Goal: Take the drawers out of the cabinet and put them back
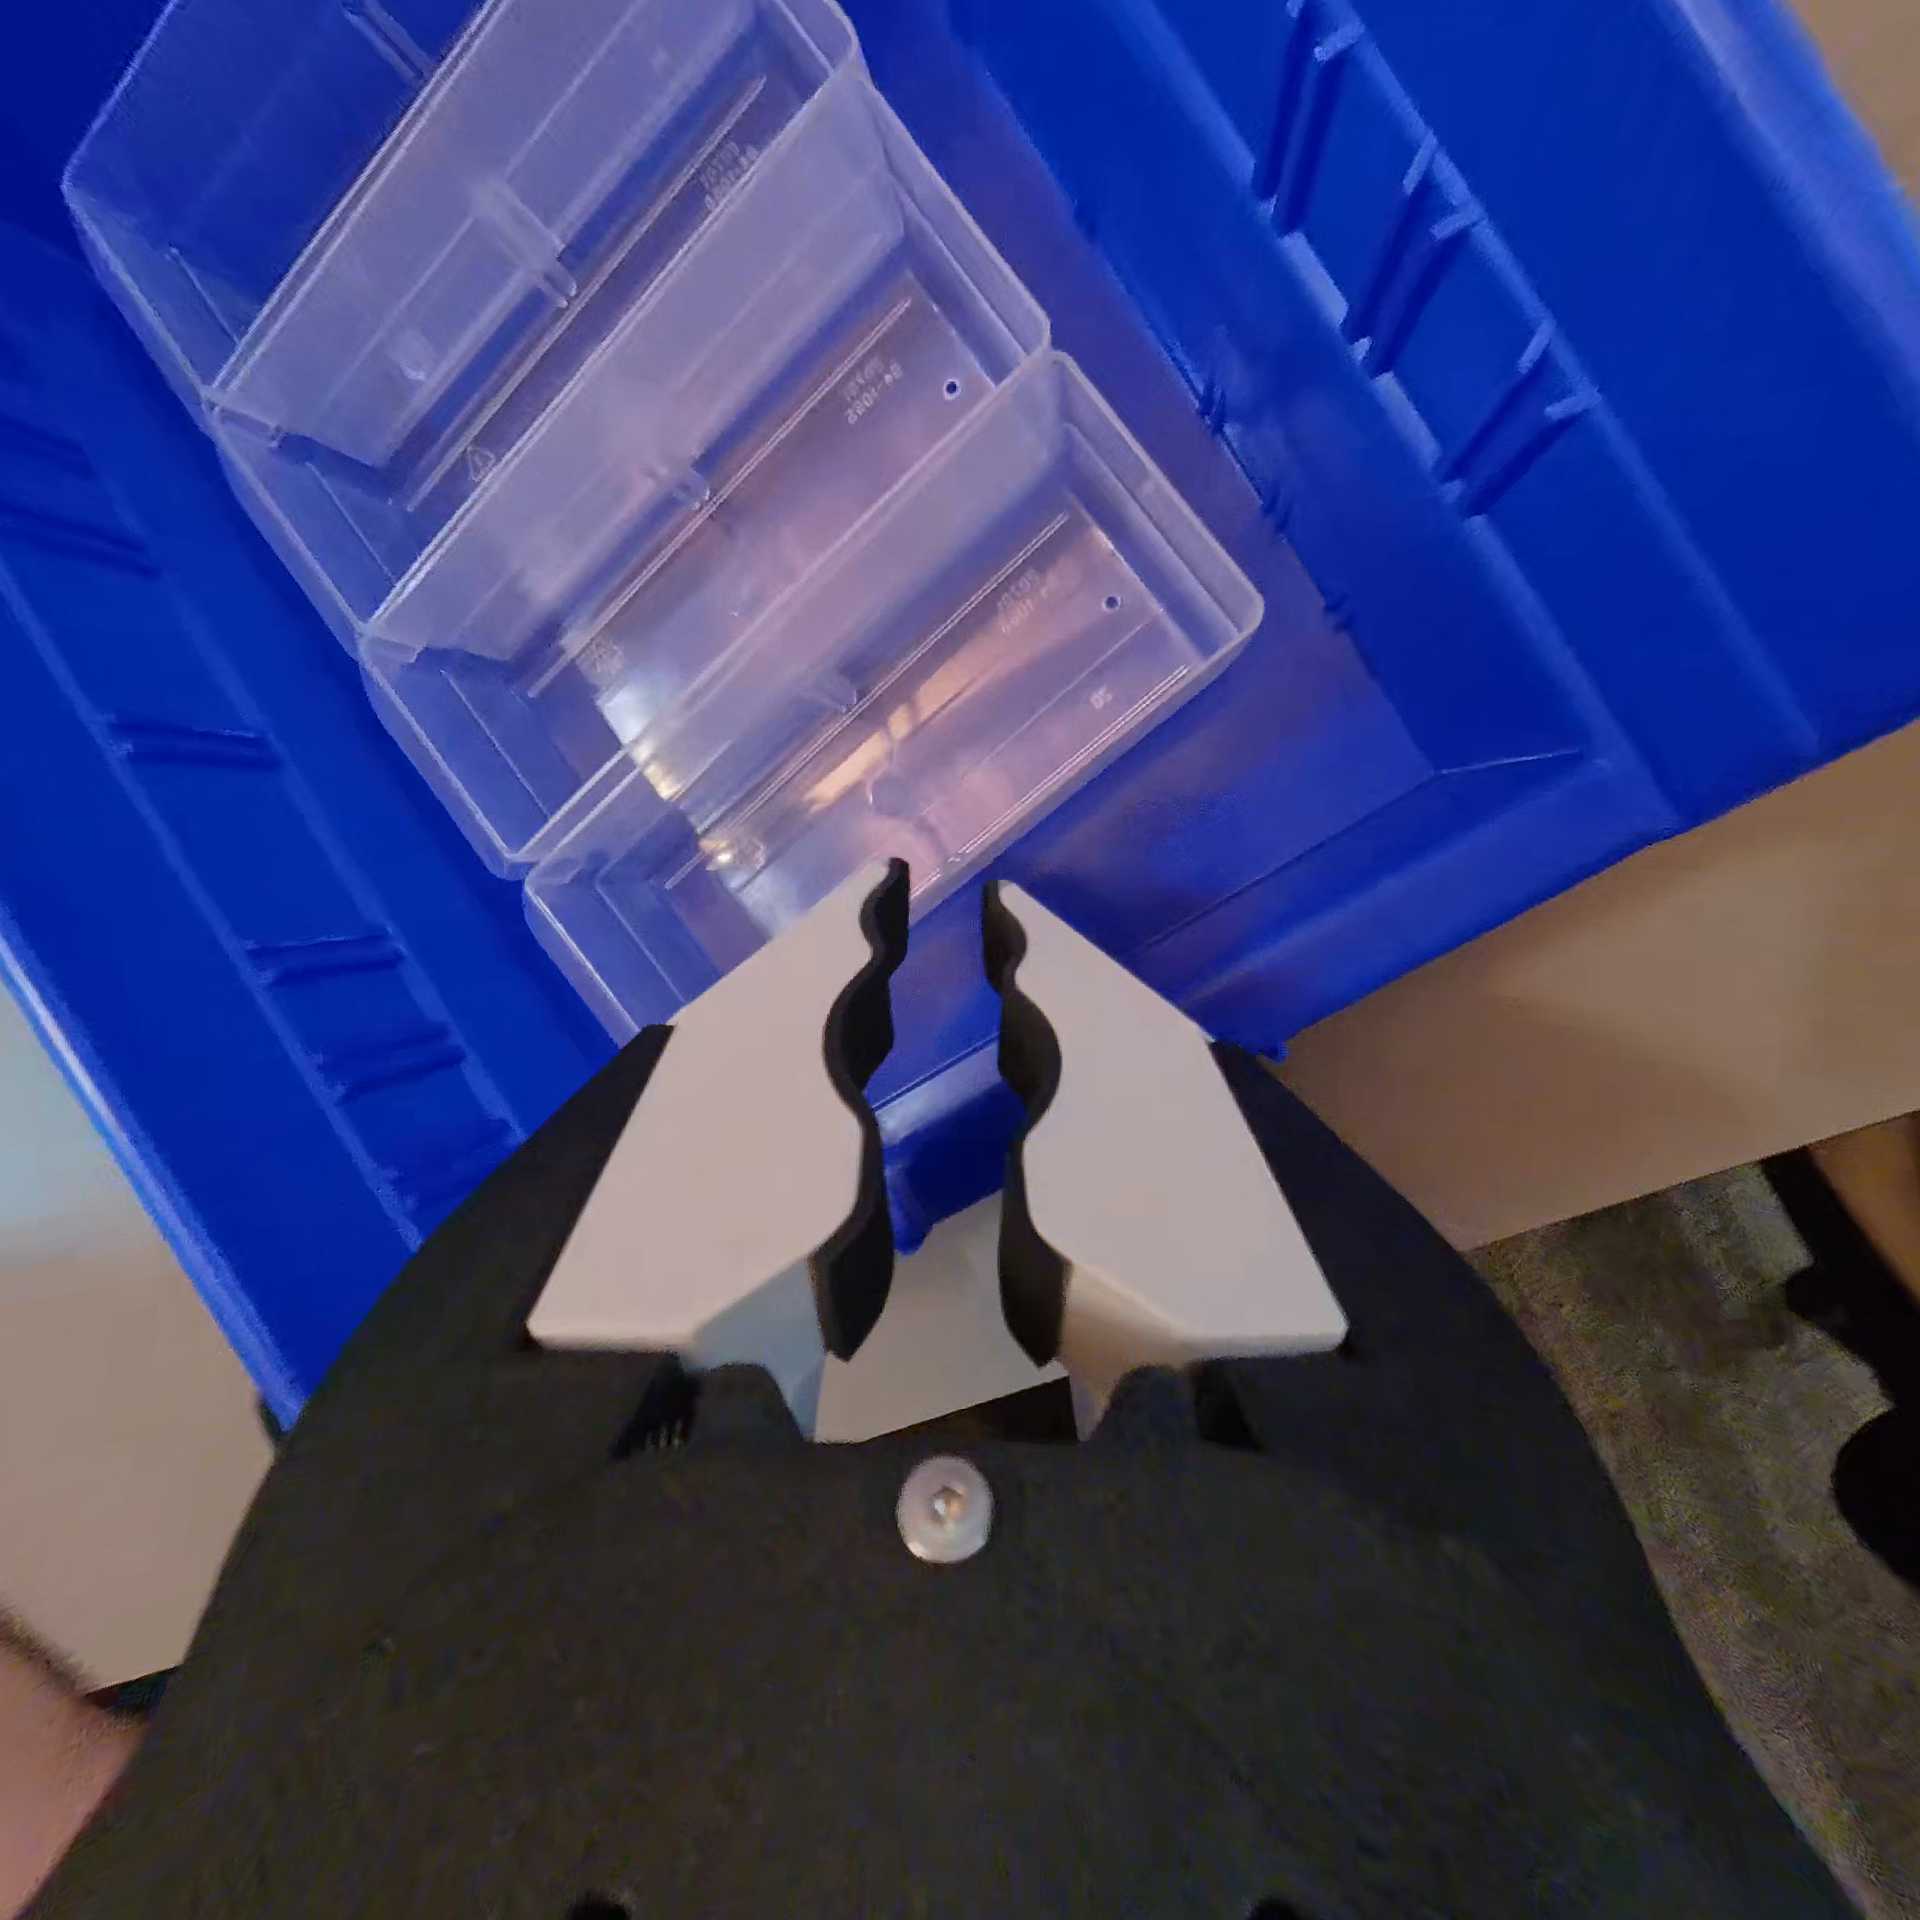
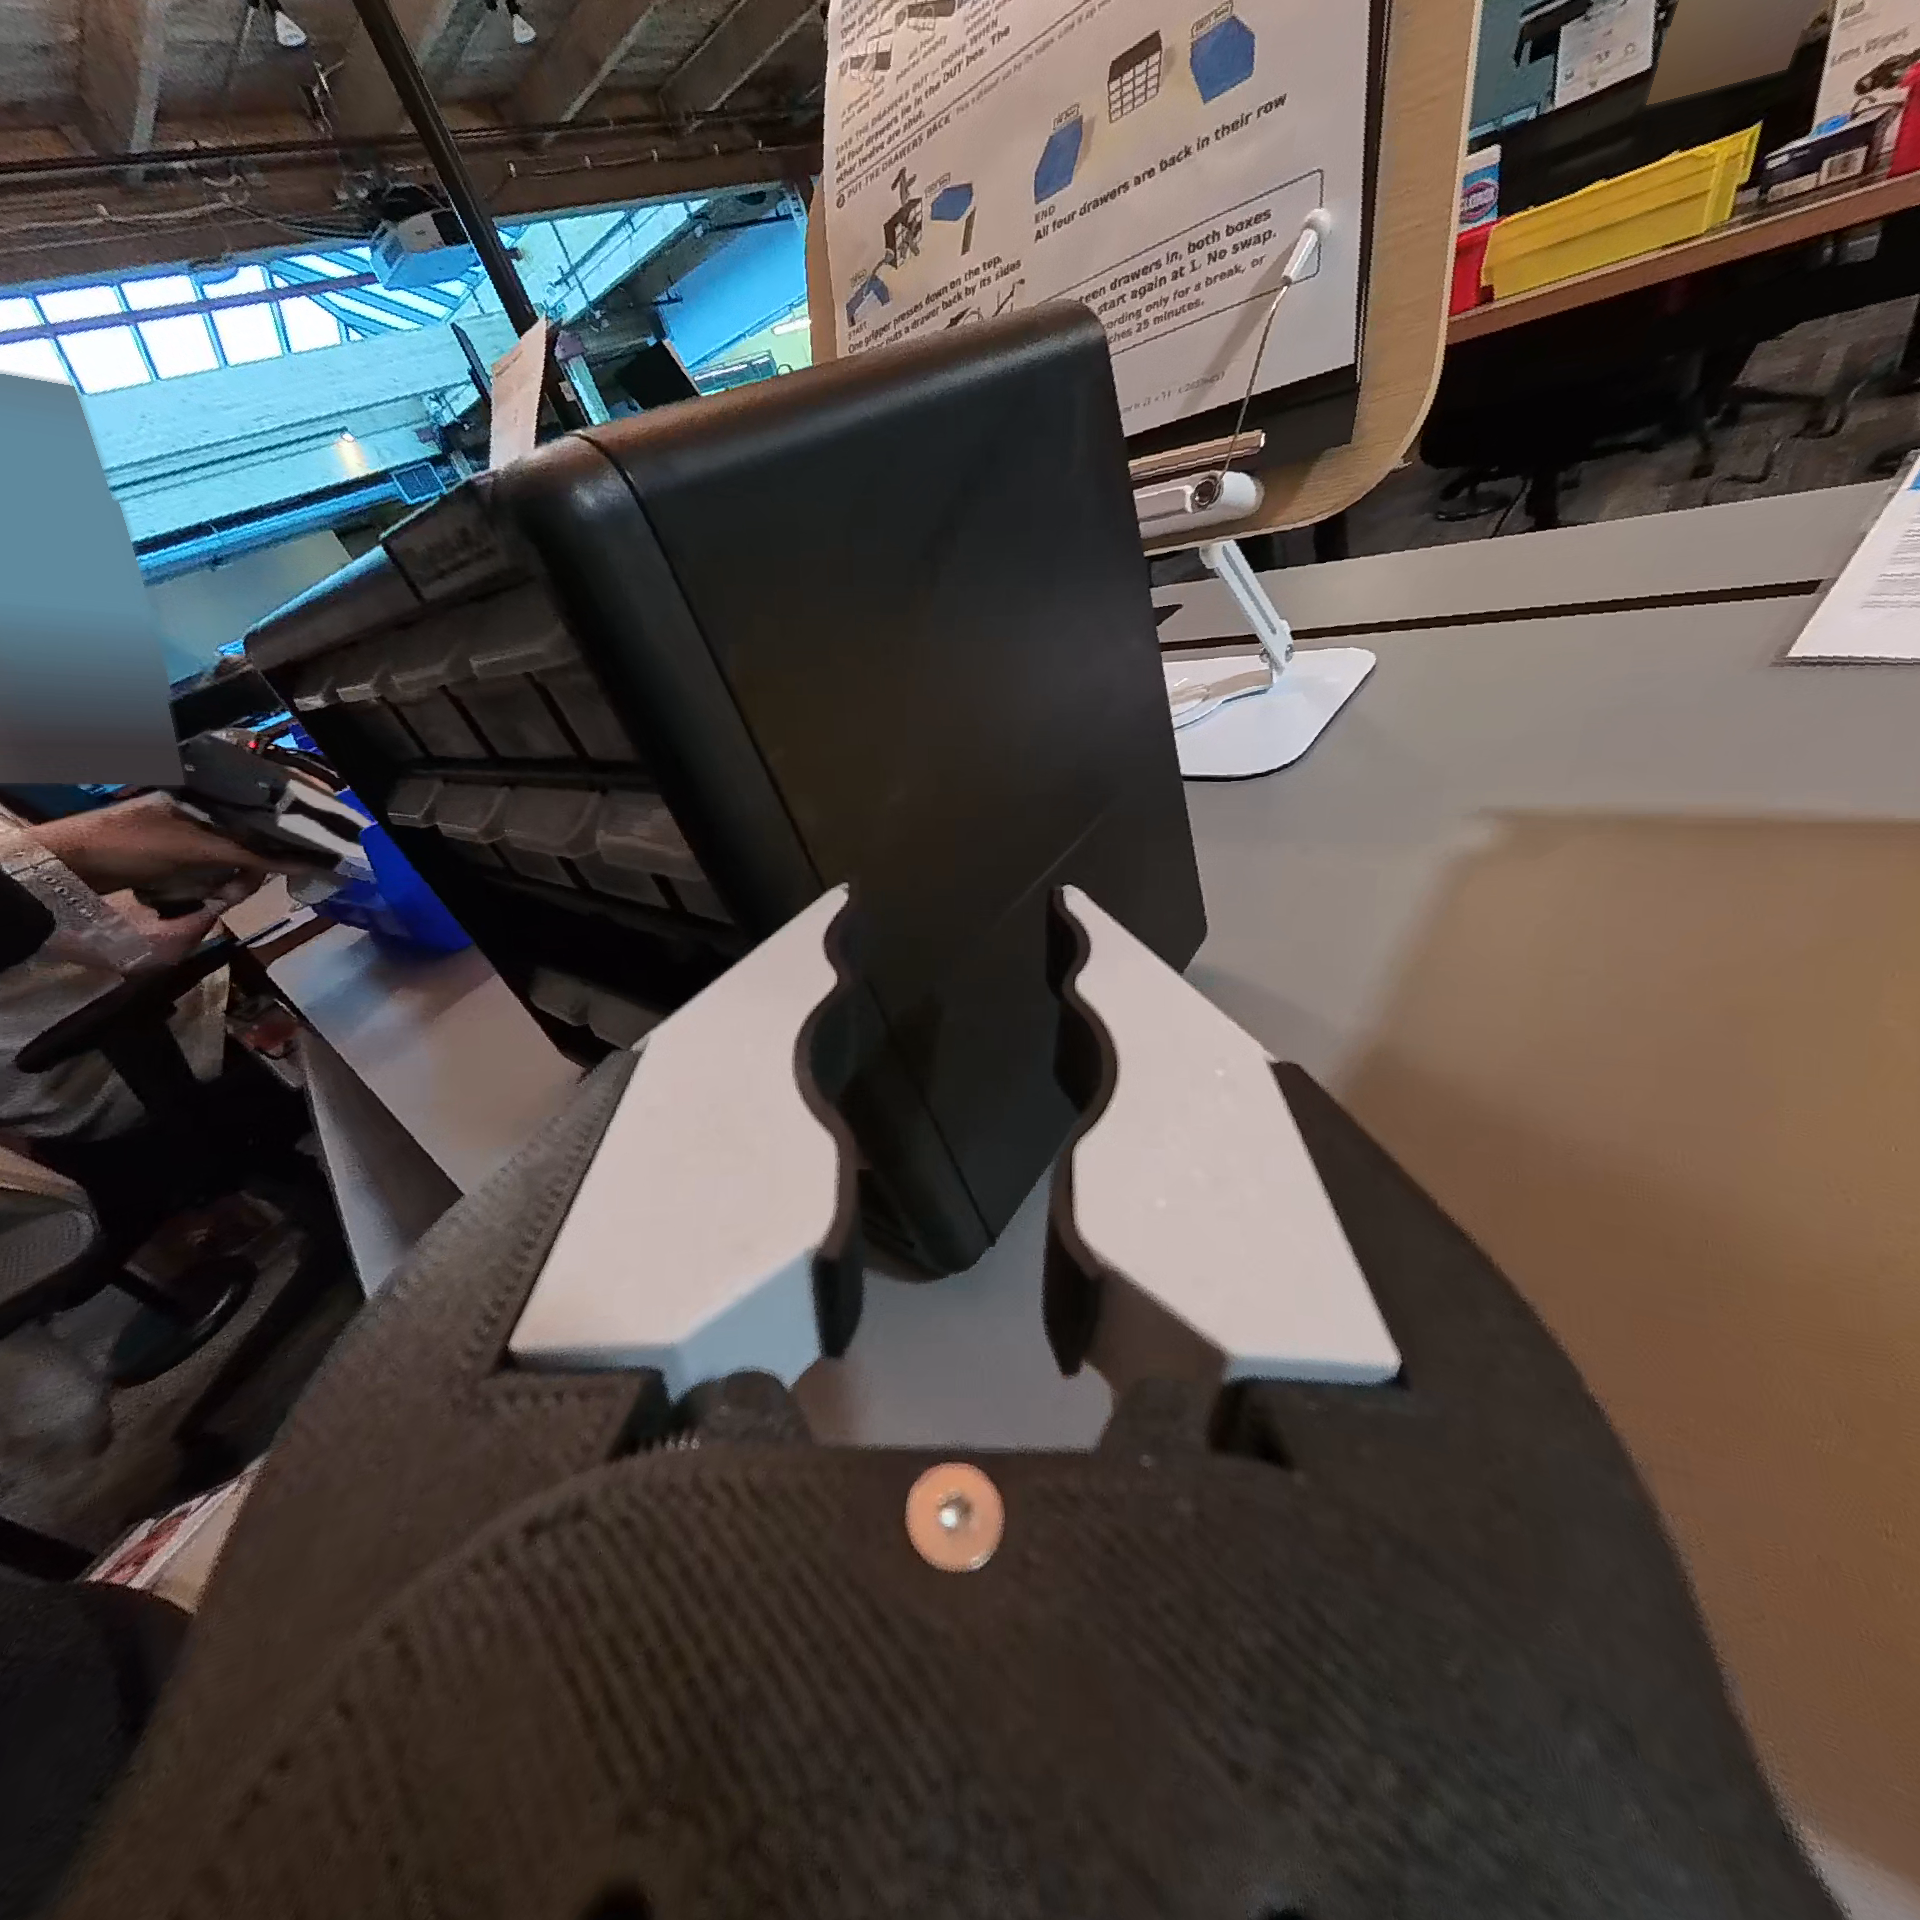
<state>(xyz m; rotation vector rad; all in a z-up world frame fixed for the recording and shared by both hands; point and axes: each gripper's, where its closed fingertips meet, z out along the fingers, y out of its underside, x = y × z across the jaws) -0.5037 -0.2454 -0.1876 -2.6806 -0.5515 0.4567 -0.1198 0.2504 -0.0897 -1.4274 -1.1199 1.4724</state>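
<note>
Three clear plastic drawers (image 1: pixel 665 540) lie side by side inside a blue bin (image 1: pixel 1403 436). My left gripper (image 1: pixel 945 885) hovers over the near end of the nearest drawer (image 1: pixel 935 707), its jaws a narrow gap apart with nothing held. In the right wrist view the black cabinet (image 2: pixel 914 675) stands on the table, seen from its side, with rows of small drawers (image 2: pixel 520 727) on its front at the left. My right gripper (image 2: pixel 954 904) is open and empty, its fingers on either side of the cabinet's lower side panel. The left gripper (image 2: pixel 281 810) shows far left, over the blue bin (image 2: pixel 405 904).
A white stand (image 2: pixel 1268 707) holds a wooden board with an instruction sheet (image 2: pixel 1101 177) behind the cabinet. A paper sheet (image 2: pixel 1860 582) lies at the table's right. Shelves with a yellow bin (image 2: pixel 1621 218) stand beyond. The table edge and carpet (image 1: pixel 1662 1403) are near the bin.
</note>
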